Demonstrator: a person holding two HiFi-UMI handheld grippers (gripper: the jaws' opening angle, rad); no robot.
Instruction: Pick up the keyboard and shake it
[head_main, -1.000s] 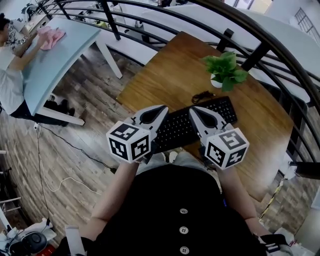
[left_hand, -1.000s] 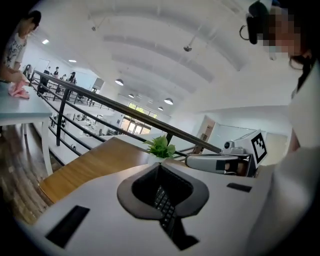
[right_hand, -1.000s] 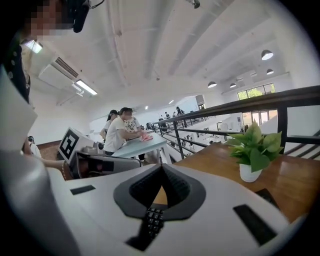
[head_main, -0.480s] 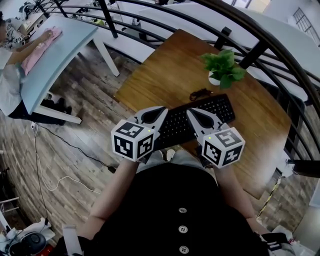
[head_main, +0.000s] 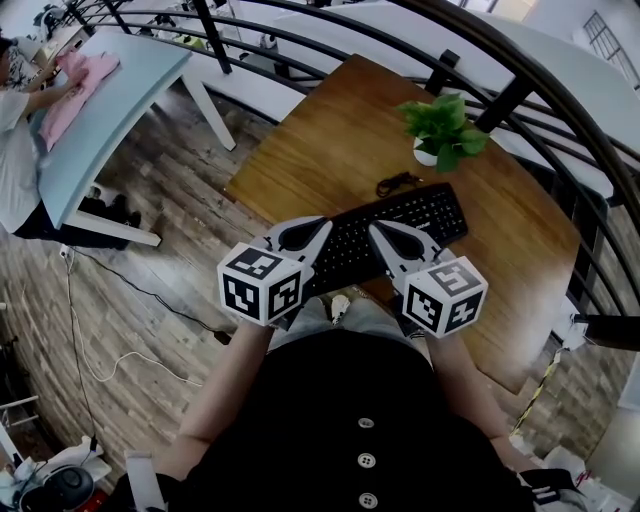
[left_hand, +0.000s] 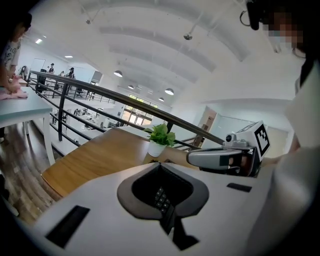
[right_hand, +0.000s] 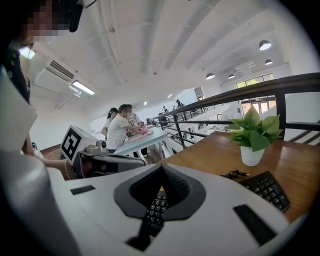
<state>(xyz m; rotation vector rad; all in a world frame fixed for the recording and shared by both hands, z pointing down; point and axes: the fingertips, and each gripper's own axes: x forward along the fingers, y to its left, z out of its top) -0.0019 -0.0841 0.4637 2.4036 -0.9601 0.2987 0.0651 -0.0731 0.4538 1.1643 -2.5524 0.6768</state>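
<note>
A black keyboard (head_main: 390, 232) lies slantwise on the round wooden table (head_main: 330, 140). My left gripper (head_main: 322, 229) and right gripper (head_main: 374, 231) hover side by side over its near edge, both shut with nothing between the jaws. In the left gripper view the left gripper (left_hand: 160, 165) frames a few keyboard (left_hand: 161, 198) keys below its closed jaws, with the right gripper (left_hand: 225, 159) beside it. In the right gripper view the right gripper (right_hand: 162, 166) stands over the keyboard (right_hand: 265, 187), whose right end shows past it. Whether either gripper touches the keyboard is hidden.
A potted green plant (head_main: 443, 128) stands behind the keyboard, with a small coiled black cable (head_main: 397, 183) between them. A black railing (head_main: 505, 100) curves round the table's far side. At the left, a person works on pink cloth at a pale blue table (head_main: 110, 100).
Both grippers have sunk slightly toward the keyboard's near edge, jaws still shut. The person at the blue table has shifted the pink cloth.
</note>
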